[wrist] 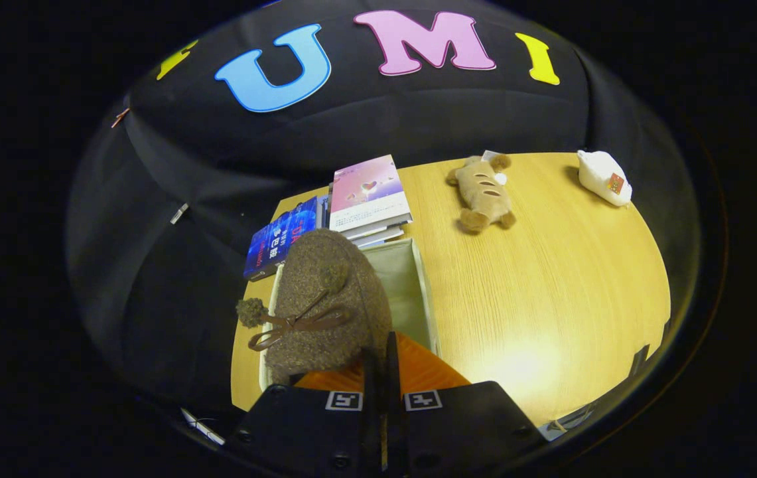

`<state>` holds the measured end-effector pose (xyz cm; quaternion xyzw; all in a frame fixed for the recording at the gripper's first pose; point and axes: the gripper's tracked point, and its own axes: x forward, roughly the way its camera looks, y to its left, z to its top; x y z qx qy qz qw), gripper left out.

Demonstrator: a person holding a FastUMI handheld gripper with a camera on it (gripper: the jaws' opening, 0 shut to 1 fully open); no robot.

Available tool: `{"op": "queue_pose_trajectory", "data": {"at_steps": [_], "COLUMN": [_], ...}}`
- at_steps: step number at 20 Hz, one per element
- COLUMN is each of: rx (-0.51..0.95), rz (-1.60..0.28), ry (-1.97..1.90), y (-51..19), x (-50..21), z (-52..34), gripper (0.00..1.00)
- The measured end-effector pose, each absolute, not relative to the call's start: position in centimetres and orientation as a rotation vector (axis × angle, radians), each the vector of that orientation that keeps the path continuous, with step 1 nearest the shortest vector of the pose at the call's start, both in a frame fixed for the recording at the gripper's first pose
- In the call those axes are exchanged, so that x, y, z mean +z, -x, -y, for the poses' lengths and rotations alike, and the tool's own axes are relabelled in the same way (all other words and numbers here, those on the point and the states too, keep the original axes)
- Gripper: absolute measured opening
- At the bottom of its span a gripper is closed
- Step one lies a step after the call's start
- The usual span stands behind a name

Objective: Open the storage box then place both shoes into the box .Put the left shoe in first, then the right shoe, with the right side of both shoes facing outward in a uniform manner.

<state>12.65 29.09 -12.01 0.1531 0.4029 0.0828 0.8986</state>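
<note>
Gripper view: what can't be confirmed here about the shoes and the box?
- Storage box: the brown fuzzy shoe covers most of the inside, so what already lies in it stays hidden.
- Left or right shoe: cannot tell; the sole and far side are turned away.
- Gripper: the fingers are pinched together on the shoe's rim, but the contact point is hidden by the fingers themselves.
- Box lid: hidden below the gripper body.

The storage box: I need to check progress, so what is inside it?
The storage box shows pale bare lining on its far side. A brown fuzzy shoe, gripped at its edge by the gripper with jaws closed, hangs over the rest, hiding the bottom.
</note>
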Motion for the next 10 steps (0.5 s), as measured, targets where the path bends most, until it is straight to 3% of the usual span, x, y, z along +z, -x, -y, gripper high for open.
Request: {"op": "queue_pose_trajectory", "data": {"at_steps": [2, 3, 7, 10], "rx": [0.162, 0.179, 0.283, 0.311], "rz": [-0.863, -0.884, -0.834, -0.758], "ry": [-0.312, -0.314, -0.272, -0.203], "y": [-12.5, -11.8, -10.3, -9.7], "x": [-13.2, -13.7, -12.1, -9.9], "z": [-29.5, -30.1, -31.6, -30.5], "gripper": [0.09, 0.18, 0.94, 0.99]}}
